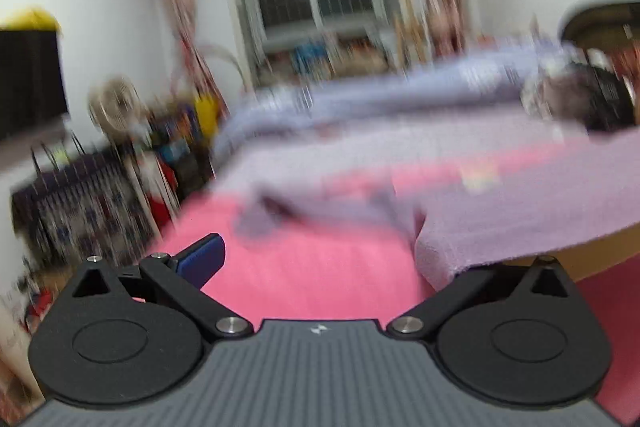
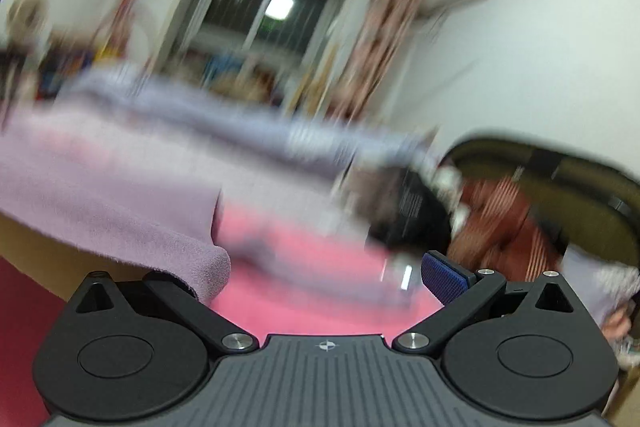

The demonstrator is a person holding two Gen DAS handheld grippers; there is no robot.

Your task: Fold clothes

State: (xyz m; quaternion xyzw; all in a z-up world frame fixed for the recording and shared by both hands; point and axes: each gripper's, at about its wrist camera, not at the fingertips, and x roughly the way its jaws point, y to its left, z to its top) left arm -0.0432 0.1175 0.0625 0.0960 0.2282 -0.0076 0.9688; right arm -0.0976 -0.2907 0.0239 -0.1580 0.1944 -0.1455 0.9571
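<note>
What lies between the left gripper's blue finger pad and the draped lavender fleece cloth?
Only bare pink bed sheet, in the left wrist view, between the blue pad and the lavender cloth.

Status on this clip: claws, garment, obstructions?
Left claw and right claw both open. Lilac garment draped over pink bedspread, covering one finger each. Views motion-blurred; no obstruction seen.

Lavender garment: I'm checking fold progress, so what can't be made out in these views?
- Lavender garment: motion blur hides its type and folds, both views.
- Left gripper: garment covers one finger.
- Right gripper: same; cloth drapes one finger.
</note>
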